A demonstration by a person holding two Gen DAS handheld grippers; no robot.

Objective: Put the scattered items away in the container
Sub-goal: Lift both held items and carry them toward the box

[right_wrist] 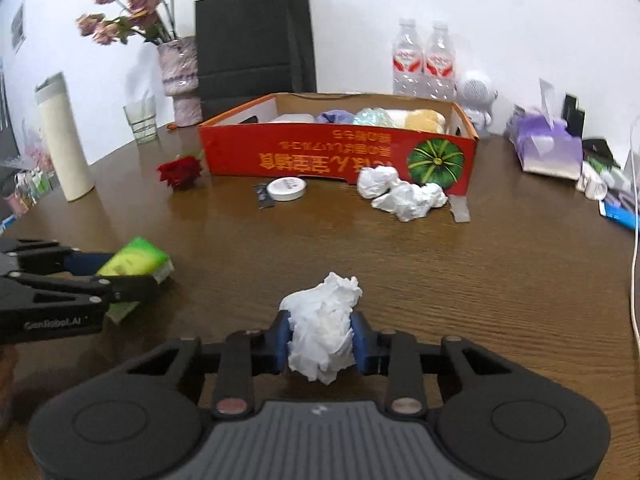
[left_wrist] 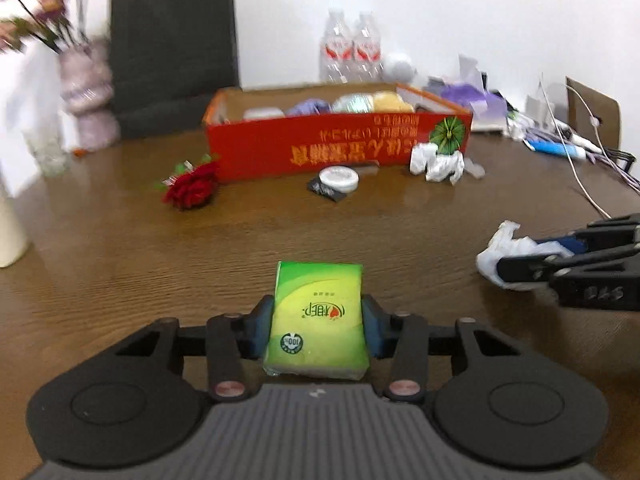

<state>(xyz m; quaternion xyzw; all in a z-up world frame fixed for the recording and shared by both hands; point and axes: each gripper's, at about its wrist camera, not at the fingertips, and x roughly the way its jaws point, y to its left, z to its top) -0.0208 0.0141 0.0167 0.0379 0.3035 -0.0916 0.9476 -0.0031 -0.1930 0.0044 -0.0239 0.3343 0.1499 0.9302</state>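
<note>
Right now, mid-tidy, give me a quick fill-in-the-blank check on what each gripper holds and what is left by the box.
1. The left gripper is shut on a ____ tissue pack.
2. The right gripper clamps a crumpled white ____.
3. The red box shows a ____ printed on its front.
4. The fake rose lies ____ the box, on the table.

Missing words: green; tissue; pumpkin; outside

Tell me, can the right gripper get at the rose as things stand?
Probably not: the right gripper is shut on a tissue wad, and the rose lies far-left by the box.
</note>
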